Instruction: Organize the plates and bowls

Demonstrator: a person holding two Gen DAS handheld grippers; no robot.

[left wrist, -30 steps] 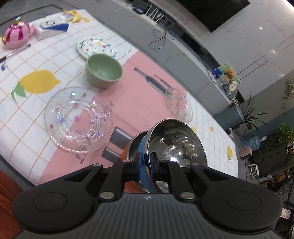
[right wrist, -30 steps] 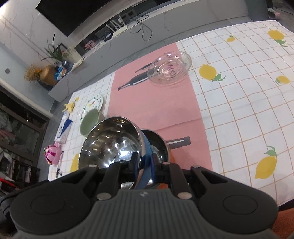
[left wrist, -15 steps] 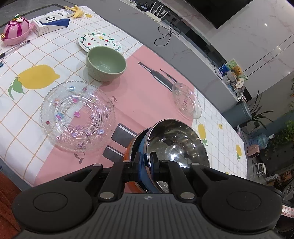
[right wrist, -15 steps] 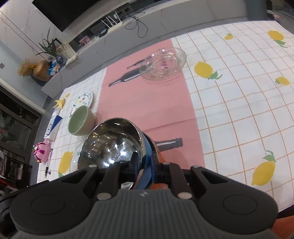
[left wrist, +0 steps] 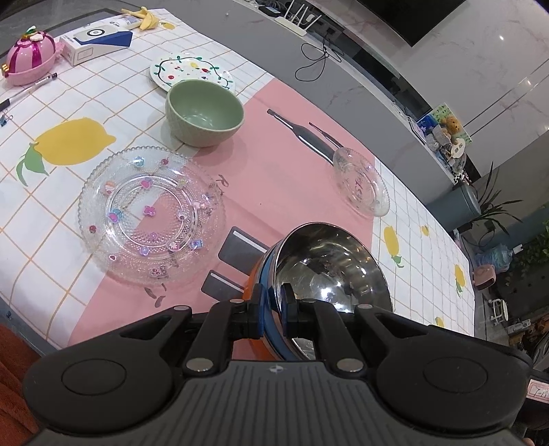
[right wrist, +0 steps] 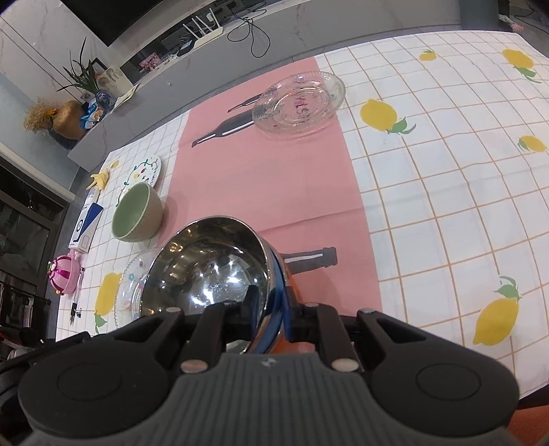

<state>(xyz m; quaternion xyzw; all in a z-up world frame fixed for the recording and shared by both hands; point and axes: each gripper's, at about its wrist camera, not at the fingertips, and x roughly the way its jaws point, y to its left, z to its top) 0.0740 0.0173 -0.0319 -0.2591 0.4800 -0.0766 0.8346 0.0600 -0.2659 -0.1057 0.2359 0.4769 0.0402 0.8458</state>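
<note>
A steel bowl (left wrist: 329,260) with a blue outside sits tilted in an orange bowl (left wrist: 252,284) on the pink mat. My left gripper (left wrist: 271,302) is shut on its near rim. In the right wrist view, my right gripper (right wrist: 272,305) straddles the opposite rim of the steel bowl (right wrist: 206,267); its jaws are opening and the pads still look to be touching the rim. A green bowl (left wrist: 204,113), a large beaded glass plate (left wrist: 151,216), a small glass plate (left wrist: 360,187) and a painted plate (left wrist: 192,70) lie on the tablecloth.
A pink toy case (left wrist: 29,60), a white and blue box (left wrist: 96,43), a pen and a banana peel (left wrist: 145,17) lie at the table's far left. The table's front edge runs just below the grippers. A grey counter with cables lines the far side.
The steel bowl and both grippers have come down a little toward the table. The right jaws stand slightly wider on the rim. The other dishes have not moved.
</note>
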